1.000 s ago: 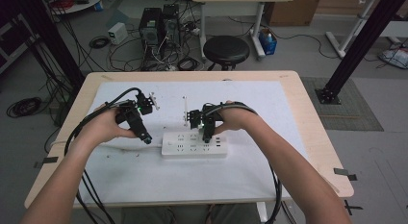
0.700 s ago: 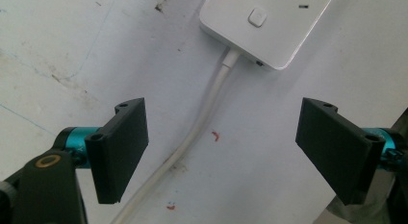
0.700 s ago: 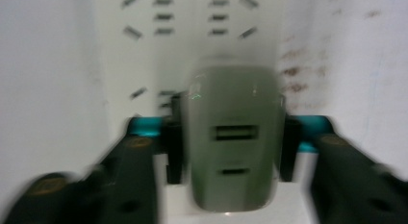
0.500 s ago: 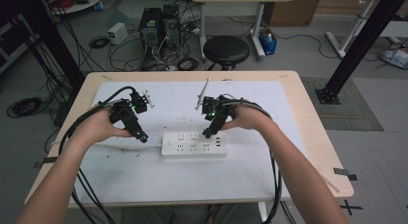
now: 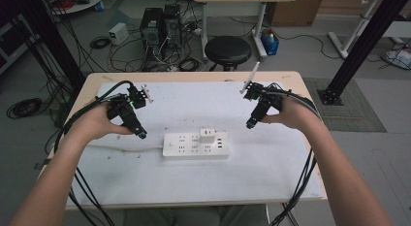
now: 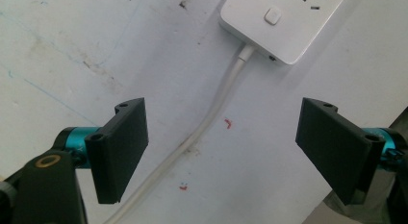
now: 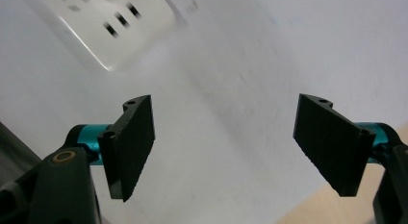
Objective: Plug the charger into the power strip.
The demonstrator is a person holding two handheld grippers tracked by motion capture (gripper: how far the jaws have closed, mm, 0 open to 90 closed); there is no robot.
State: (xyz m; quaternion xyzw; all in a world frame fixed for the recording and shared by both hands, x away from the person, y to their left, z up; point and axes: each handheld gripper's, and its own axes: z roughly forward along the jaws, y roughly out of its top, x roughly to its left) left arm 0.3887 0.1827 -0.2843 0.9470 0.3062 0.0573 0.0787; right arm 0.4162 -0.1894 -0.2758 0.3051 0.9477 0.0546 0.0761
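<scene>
A white power strip (image 5: 194, 144) lies at the middle of the white table cover, with a small white adapter (image 5: 207, 135) plugged into its top. Its cable (image 5: 121, 147) runs off to the left. My left gripper (image 5: 140, 135) hovers just left of the strip's end, jaws open; in the left gripper view the left gripper (image 6: 221, 152) is over the cable (image 6: 211, 113) with the strip's switch end (image 6: 284, 22) ahead. My right gripper (image 5: 249, 124) hangs right of the strip and above the cover. Its jaws have just been opening, with nothing between them. The right gripper (image 7: 223, 147) sees the strip (image 7: 101, 27) blurred at upper left.
The wooden table edge (image 5: 310, 114) shows around the white cover. Beyond the far edge stand a black stool (image 5: 228, 50) and computer towers (image 5: 157, 24) among floor cables. A black frame post (image 5: 361, 46) rises at the right.
My right gripper has let go at the adapter on the strip, opened its jaws, and moved up and to the right. The left gripper has barely moved.
</scene>
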